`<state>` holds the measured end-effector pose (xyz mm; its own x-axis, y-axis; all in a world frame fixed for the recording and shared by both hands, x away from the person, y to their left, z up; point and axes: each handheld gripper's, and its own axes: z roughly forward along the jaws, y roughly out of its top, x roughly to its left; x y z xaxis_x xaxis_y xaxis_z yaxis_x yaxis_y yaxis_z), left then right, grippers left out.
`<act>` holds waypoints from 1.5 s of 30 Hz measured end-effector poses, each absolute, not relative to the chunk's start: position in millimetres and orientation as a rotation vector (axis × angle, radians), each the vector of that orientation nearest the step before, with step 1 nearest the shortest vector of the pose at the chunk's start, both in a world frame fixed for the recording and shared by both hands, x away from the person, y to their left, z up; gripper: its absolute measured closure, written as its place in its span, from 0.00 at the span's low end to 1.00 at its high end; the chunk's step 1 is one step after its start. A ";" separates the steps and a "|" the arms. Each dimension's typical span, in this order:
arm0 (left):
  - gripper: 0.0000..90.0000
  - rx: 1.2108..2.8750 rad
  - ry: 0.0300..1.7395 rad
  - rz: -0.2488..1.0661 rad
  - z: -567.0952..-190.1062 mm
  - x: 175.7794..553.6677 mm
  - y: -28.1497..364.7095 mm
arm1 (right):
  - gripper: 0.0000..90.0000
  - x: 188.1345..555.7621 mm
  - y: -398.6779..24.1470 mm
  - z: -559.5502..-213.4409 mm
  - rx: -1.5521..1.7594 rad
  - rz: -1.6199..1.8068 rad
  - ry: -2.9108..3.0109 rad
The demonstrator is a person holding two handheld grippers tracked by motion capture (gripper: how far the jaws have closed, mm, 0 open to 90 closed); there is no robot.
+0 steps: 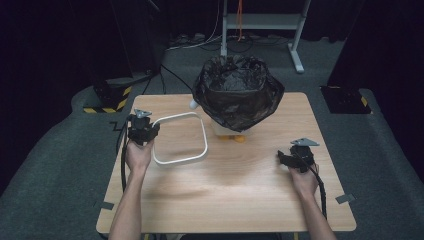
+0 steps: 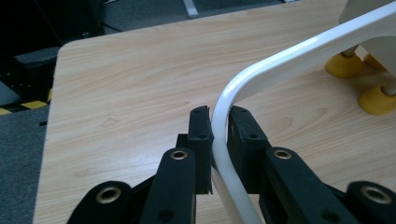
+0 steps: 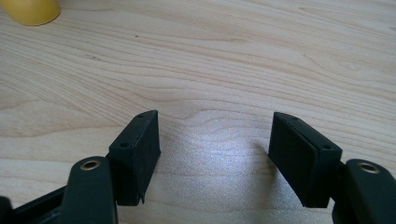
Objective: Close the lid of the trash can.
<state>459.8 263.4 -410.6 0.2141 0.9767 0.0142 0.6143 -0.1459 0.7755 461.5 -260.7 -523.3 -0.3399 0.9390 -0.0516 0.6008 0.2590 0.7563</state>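
- Nearest the person, the right gripper [image 1: 289, 159] rests low over the wooden table [image 1: 240, 190]. Its jaws stand wide apart with nothing but bare wood between them.
- Ahead of those open jaws and off to their left sits a yellow foot [image 3: 30, 10] of the bin.
- The left gripper [image 1: 142, 131] has its jaws nearly closed, pinching the thin white ring frame [image 1: 180, 139] just below a rounded corner. From there the frame loops away to the gripper's right, clear of the table.
- Beyond the frame's far side, just past it, stands a white bin [image 1: 225, 129] on yellow feet, lined with a black bag [image 1: 237, 90] whose top spills loosely outward.
- Risk: the pinch sits on one narrow, smooth edge, so the frame could twist or slip between the pads as it is carried.
- Risk: lowered over the bin, the frame could snag the loose bag or nudge the bin, since the right gripper steadies nothing.
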 end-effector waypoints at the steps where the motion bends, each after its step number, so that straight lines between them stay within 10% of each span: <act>1: 0.88 1.843 1.477 0.720 -409.1 459.9 264.7 | 0.37 461.6 -260.9 -523.2 1.392 0.888 2.035; 45: 0.89 1.730 1.521 0.751 -325.1 451.4 292.9 | 0.37 461.6 -261.0 -523.1 1.395 0.886 2.035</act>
